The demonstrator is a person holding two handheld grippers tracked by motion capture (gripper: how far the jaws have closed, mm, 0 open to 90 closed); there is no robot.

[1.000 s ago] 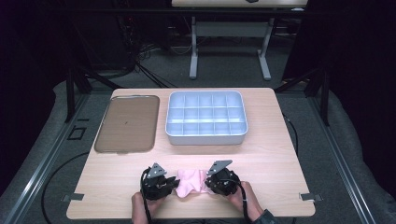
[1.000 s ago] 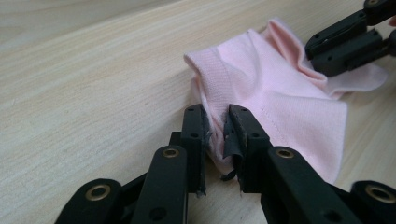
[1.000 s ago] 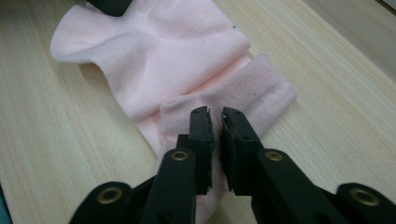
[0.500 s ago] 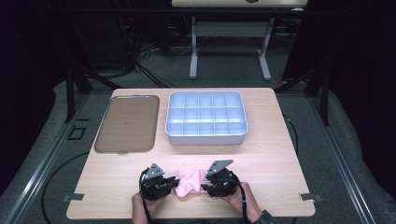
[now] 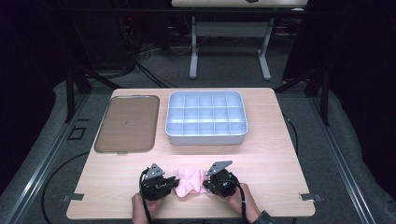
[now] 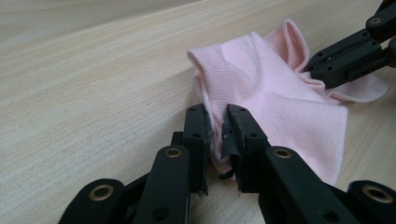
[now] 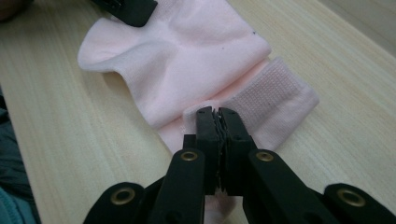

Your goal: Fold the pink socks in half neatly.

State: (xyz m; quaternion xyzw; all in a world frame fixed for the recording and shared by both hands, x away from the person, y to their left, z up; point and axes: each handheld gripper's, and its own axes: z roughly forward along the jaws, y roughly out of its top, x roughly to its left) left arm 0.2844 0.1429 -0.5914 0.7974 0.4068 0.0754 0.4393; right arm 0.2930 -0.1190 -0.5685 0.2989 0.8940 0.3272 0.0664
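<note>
A pink sock (image 5: 189, 181) lies crumpled on the wooden table (image 5: 280, 168) near its front edge, between my two grippers. My left gripper (image 5: 174, 183) pinches a fold at the sock's left end, and the fabric (image 6: 280, 93) bunches up between its jaws (image 6: 216, 116). My right gripper (image 5: 206, 184) holds the other end. Its jaws (image 7: 217, 114) have just been closing and now stand together on a thin edge of the sock (image 7: 196, 51) beside the ribbed cuff (image 7: 275, 107). Each gripper view also shows the other gripper's black tips on the sock.
A pale blue tray (image 5: 206, 138) divided into several compartments stands at the back centre. A flat brown tray (image 5: 126, 123) lies to its left. The person's hands (image 5: 243, 200) come over the table's front edge. Bare wood stretches to either side.
</note>
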